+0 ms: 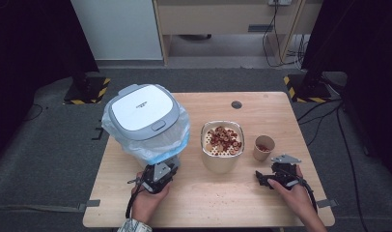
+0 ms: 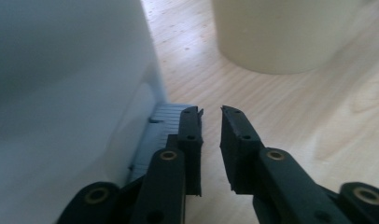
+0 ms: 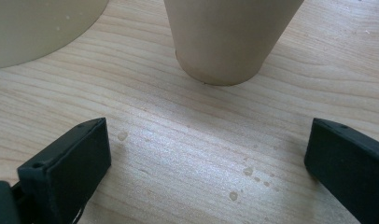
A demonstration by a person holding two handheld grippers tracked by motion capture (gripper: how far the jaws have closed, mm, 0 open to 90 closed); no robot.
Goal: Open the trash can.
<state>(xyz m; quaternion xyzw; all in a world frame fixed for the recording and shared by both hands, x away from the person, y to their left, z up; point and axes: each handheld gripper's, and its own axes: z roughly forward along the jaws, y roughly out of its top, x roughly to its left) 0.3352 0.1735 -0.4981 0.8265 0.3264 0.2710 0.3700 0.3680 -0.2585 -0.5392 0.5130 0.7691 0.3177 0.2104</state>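
A white pedal bin [image 1: 145, 121] with a grey-rimmed lid and a pale blue liner stands at the table's left. My left gripper [image 1: 166, 164] is low at the bin's front base. In the left gripper view its jaws [image 2: 211, 112] stand a narrow gap apart with nothing between them. The bin's wall [image 2: 61, 93] and its grey ribbed pedal [image 2: 164, 119] lie just beside the left jaw. A cream bowl [image 1: 222, 147] holds red slices, with a small paper cup [image 1: 264, 147] to its right. My right gripper [image 1: 261, 179] rests on the table, its jaws [image 3: 206, 163] wide open and empty, pointing at the cup [image 3: 225, 37].
The wooden table [image 1: 208, 198] shows small drops and crumbs ahead of the right gripper. The bowl's side [image 3: 33, 28] is left of the cup in the right gripper view, and its base [image 2: 281, 32] lies ahead of the left gripper. A round cable hole [image 1: 236, 104] sits near the far edge.
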